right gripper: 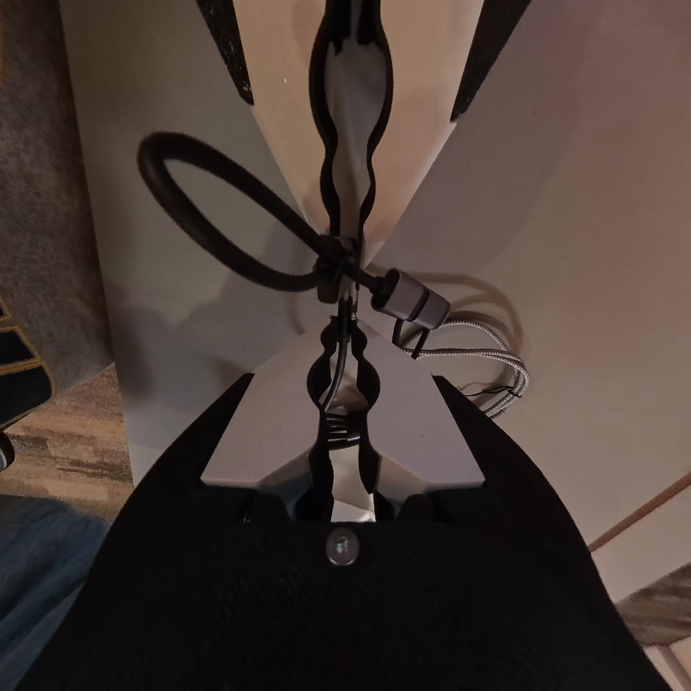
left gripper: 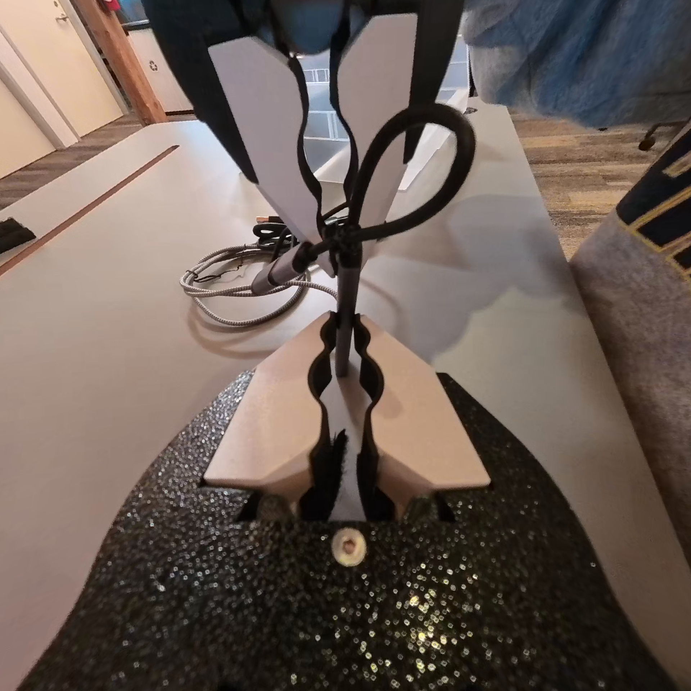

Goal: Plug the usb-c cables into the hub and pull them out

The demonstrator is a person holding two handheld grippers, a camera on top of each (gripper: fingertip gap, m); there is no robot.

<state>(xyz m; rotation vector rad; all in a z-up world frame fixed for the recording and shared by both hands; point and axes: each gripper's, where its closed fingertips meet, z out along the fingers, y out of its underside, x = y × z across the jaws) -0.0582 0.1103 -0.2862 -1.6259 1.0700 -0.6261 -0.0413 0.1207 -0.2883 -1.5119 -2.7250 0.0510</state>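
Observation:
My left gripper (left gripper: pixel 344 318) is shut on the thin grey hub (left gripper: pixel 344 340), held edge-on above the table. The hub's thick black cable (left gripper: pixel 430 168) curls in a tied loop, ending in a grey capped connector (left gripper: pixel 276 276). My right gripper (left gripper: pixel 342 258) faces it from the far side, tip to tip. In the right wrist view the right gripper (right gripper: pixel 346 325) is shut on a thin black usb-c cable (right gripper: pixel 336 374) just behind its plug (right gripper: pixel 347 304), which meets the hub's end (right gripper: pixel 349 245) in the left gripper (right gripper: pixel 346 243). I cannot tell how deep the plug sits.
A coiled grey braided cable (left gripper: pixel 243 299) and a black cable bundle (left gripper: pixel 267 232) lie on the pale table (left gripper: pixel 112 336). A translucent box (left gripper: pixel 325 123) stands at the back. The table's right edge is close, with a grey upholstered seat (left gripper: pixel 635 336) beside it. The tips of both grippers are at nearly the same place. Both grippers' tips are roughly 20 cm from the grey upholstered seat (left gripper: pixel 635 336). My right wrist view (right gripper: pixel 62 251) looks at it from another angle.

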